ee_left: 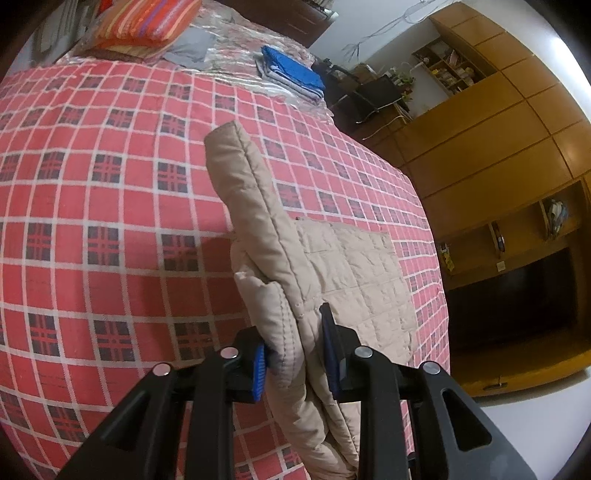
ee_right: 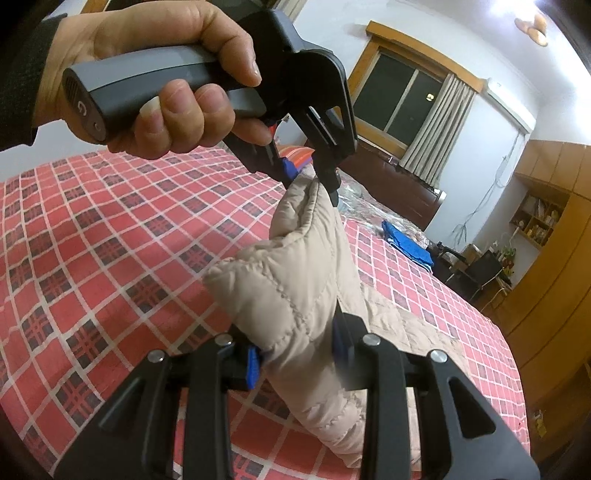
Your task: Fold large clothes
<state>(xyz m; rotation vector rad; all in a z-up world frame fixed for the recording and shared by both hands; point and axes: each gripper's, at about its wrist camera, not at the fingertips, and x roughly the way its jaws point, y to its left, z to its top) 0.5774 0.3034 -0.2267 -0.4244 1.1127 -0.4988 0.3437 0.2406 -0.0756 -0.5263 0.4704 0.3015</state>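
The left tongs (ee_left: 295,350) clamp a beige quilted garment (ee_left: 280,266) lifted above the red checked bedspread (ee_left: 110,221).

I see a bed under a red checked cover with dark plaid squares (ee_left: 110,206). At its far end lie a red-and-orange striped pillow (ee_left: 147,26) and a stack of folded blue and grey clothes (ee_left: 291,72). Beyond stand wooden wall cabinets (ee_left: 509,122), a black chair (ee_right: 480,273) and a curtained window (ee_right: 410,99).
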